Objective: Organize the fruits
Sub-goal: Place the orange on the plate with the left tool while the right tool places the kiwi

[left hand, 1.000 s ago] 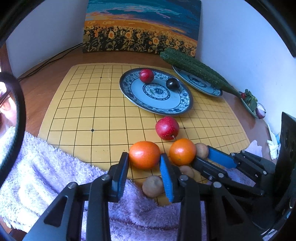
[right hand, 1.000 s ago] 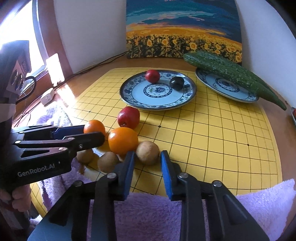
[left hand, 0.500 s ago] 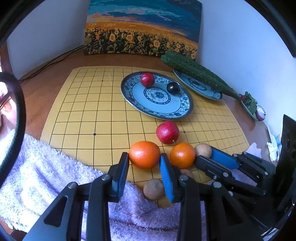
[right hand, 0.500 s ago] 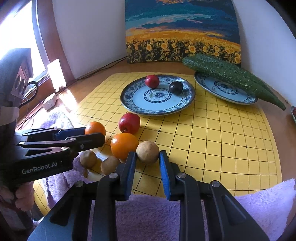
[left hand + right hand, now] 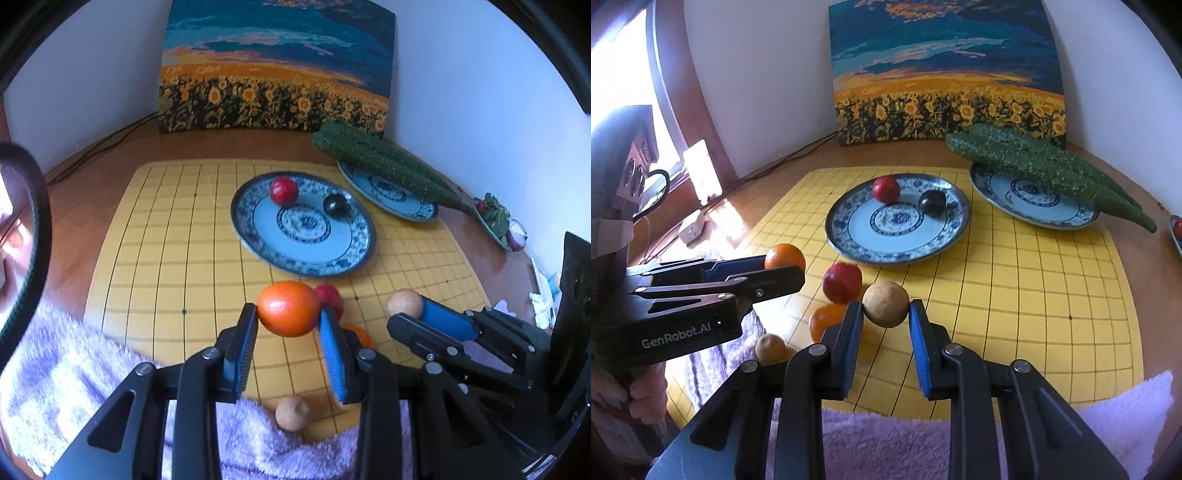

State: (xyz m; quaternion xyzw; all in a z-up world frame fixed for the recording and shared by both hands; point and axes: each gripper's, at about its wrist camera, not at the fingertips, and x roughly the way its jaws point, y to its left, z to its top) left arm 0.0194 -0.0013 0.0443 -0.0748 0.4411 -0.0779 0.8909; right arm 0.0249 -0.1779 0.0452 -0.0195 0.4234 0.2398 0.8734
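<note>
Two grips are newly made. The left gripper (image 5: 288, 325), narrowly parted, clamps a round orange fruit (image 5: 288, 308) that a second ago lay on the yellow gridded board (image 5: 155, 258); the right gripper (image 5: 885, 319), nearly closed, pinches a small tan round fruit (image 5: 885, 303), likewise raised from the board's near edge. Both fruits now appear clear of the surface, so the carry toward the blue-patterned porcelain plate (image 5: 258, 206) at the board's centre can probably begin; it already bears a red fruit (image 5: 283, 191) and a dark one (image 5: 336, 204). Left behind near the front edge are a red apple (image 5: 842, 281), a second orange (image 5: 825, 325) and another tan fruit (image 5: 292, 412). The left fingers (image 5: 242, 350) hide most of that apple and orange, and lilac fleece (image 5: 74, 369) covers the board's front edge.
</note>
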